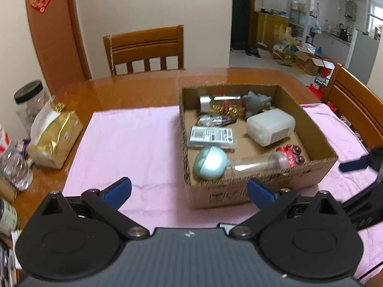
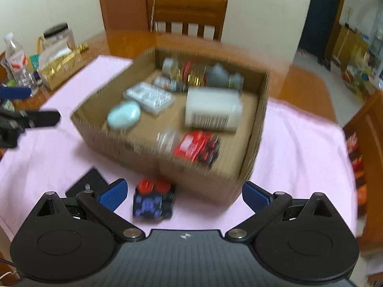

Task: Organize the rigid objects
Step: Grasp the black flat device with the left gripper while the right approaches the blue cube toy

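Brown corrugated cardboard box (image 1: 261,189) stands on a plain pale pink cloth (image 1: 129,143) over a glossy orange-brown wooden table (image 1: 134,88). Inside: pale teal round case (image 1: 210,162), translucent white jug (image 1: 270,126), grey figurine (image 1: 256,102), red packet (image 2: 196,143). Outside the box: black cube (image 2: 153,201) with red and blue dots, flat black item (image 2: 86,184). Gold tissue pack (image 1: 57,138) at table edge. Gripper pads (image 2: 112,196) are blue on black arms.
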